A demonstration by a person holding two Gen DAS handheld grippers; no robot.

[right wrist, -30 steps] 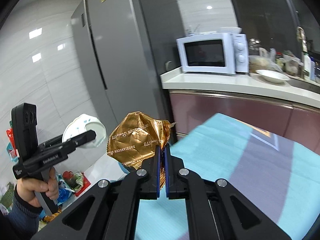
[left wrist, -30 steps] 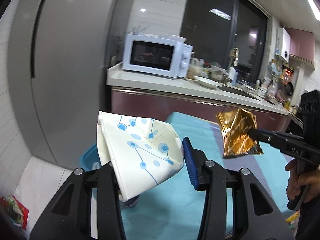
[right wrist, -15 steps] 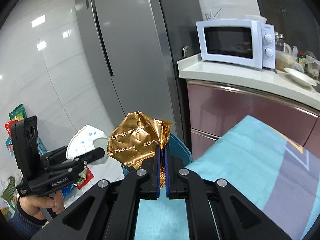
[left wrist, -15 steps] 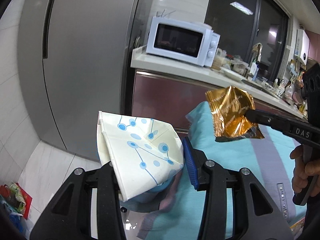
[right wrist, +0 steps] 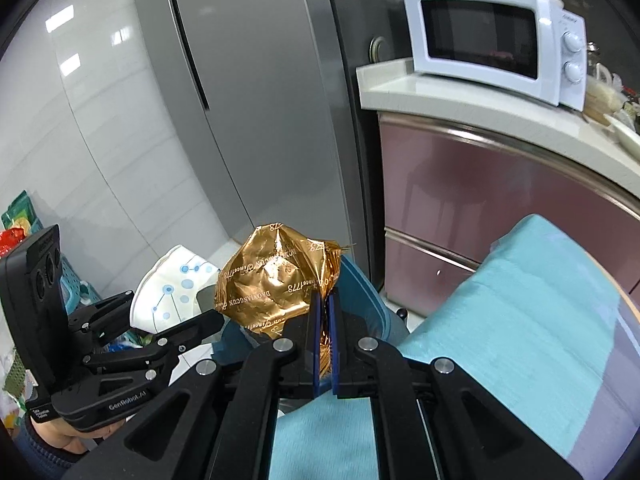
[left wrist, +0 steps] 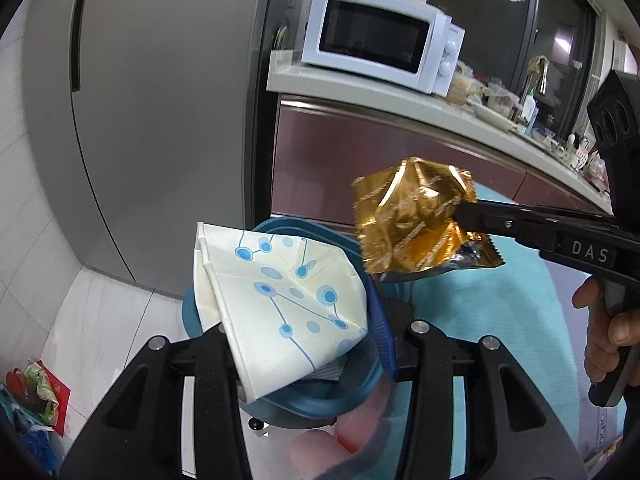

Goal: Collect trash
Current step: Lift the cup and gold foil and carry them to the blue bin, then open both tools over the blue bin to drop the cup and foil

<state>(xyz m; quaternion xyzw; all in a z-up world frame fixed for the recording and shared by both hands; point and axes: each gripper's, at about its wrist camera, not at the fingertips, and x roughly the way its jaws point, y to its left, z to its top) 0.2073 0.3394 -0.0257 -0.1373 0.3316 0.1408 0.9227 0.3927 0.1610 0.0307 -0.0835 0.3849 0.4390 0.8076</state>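
My left gripper (left wrist: 304, 320) is shut on a crushed white paper cup with blue dots (left wrist: 276, 300), held just above a blue trash bin (left wrist: 320, 396) at the table's end. The cup also shows in the right wrist view (right wrist: 172, 292). My right gripper (right wrist: 325, 312) is shut on a crumpled gold foil wrapper (right wrist: 276, 276), held over the bin's rim (right wrist: 364, 292). In the left wrist view the wrapper (left wrist: 416, 224) hangs from the right gripper's fingers (left wrist: 500, 220), right of the cup and above the bin.
A teal tablecloth (right wrist: 520, 320) covers the table to the right. A grey fridge (left wrist: 160, 100) stands behind the bin. A counter with a white microwave (left wrist: 380, 36) and maroon cabinets (right wrist: 480, 208) is at the back. Bags of trash lie on the floor (left wrist: 36, 400).
Both grippers have moved left off the table edge and lower, so the cup and the wrapper now hang over the blue bin. Both grips are unchanged.
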